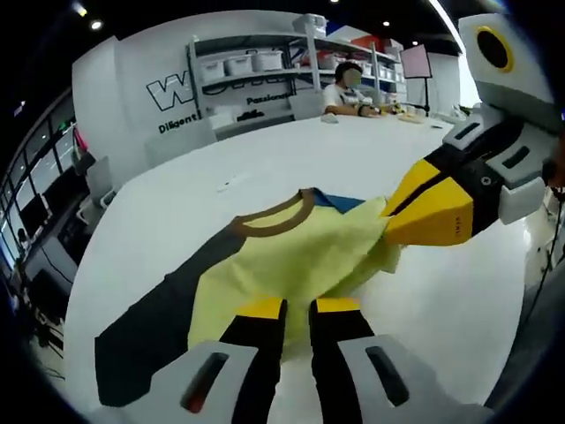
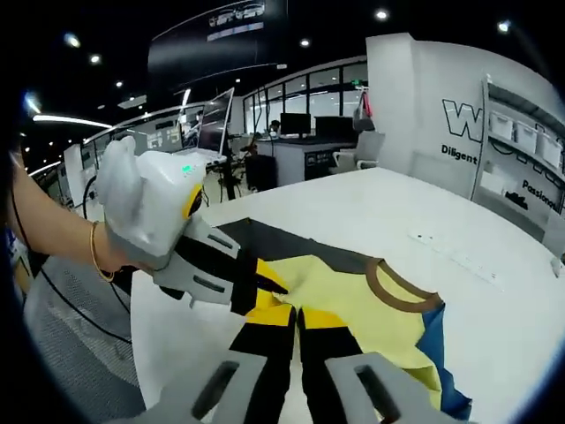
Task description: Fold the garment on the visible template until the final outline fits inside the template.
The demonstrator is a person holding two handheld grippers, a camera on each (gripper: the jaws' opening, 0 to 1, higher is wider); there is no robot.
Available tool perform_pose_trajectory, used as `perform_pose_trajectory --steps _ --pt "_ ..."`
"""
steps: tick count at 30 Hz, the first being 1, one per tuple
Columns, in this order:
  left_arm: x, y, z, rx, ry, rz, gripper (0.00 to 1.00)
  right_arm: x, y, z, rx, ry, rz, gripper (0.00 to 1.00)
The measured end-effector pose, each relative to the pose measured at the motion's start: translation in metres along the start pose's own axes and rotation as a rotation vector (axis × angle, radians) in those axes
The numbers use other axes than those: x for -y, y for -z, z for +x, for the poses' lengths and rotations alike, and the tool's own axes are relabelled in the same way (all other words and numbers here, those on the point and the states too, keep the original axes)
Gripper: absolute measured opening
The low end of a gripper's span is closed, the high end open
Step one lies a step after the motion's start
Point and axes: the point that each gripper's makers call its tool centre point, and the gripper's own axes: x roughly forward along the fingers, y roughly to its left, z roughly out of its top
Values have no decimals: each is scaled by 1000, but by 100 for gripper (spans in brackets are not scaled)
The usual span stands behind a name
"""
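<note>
Both my fingers, left [image 1: 297, 307] and right [image 2: 296, 316], pinch the soft yellow shirt with the brown collar [image 1: 291, 247] to fold it over the dark template [image 1: 146, 331] on the white counter [image 1: 441, 291].

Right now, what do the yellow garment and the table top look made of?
Yellow garment: soft matte woven or knit fabric, judging by its folds and the ribbed-looking brown collar. Table top: smooth white hard surface, probably laminate, with a faint sheen.

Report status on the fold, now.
Left gripper and right gripper both shut on yellow garment. Garment bunched, partly lifted over dark template. Nothing obstructing.
</note>
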Motion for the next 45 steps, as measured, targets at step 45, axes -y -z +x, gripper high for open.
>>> perform_pose_trajectory --steps 45 --pt "70 44 -150 -163 243 250 6 -135 55 -86 -143 -276 -119 0"
